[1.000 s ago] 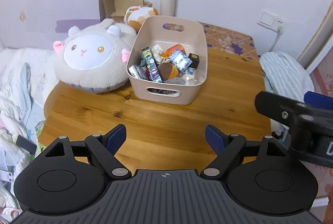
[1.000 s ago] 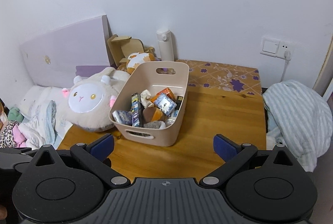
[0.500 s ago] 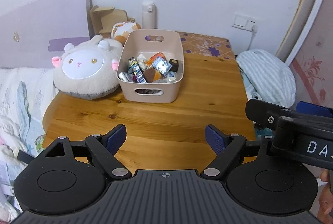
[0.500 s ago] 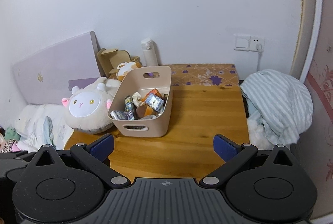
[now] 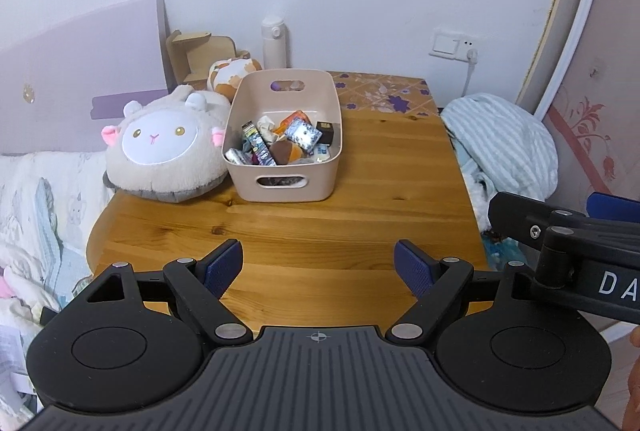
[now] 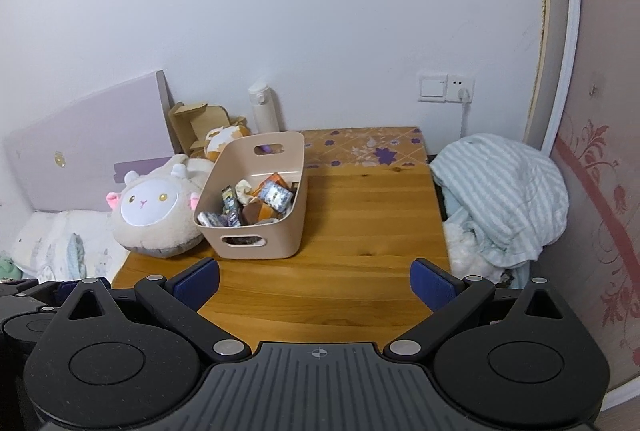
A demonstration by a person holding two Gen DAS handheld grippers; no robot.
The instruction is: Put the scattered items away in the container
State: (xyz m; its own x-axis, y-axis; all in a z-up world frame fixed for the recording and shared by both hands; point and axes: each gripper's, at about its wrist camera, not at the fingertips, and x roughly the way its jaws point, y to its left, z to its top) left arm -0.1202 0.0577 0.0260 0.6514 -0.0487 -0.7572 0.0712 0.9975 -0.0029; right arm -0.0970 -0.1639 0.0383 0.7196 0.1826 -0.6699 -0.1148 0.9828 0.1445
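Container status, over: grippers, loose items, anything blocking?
Left gripper open, empty. Right gripper open, empty. Beige container filled with small items; no loose items seen on wooden table. Sheep plush touches container's left side.

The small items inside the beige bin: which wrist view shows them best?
The left wrist view. It looks down into the beige bin from nearer and almost straight on, so the small items spread out clearly. The right wrist view shows the same bin farther off and at an angle, its near wall hiding part of the pile.
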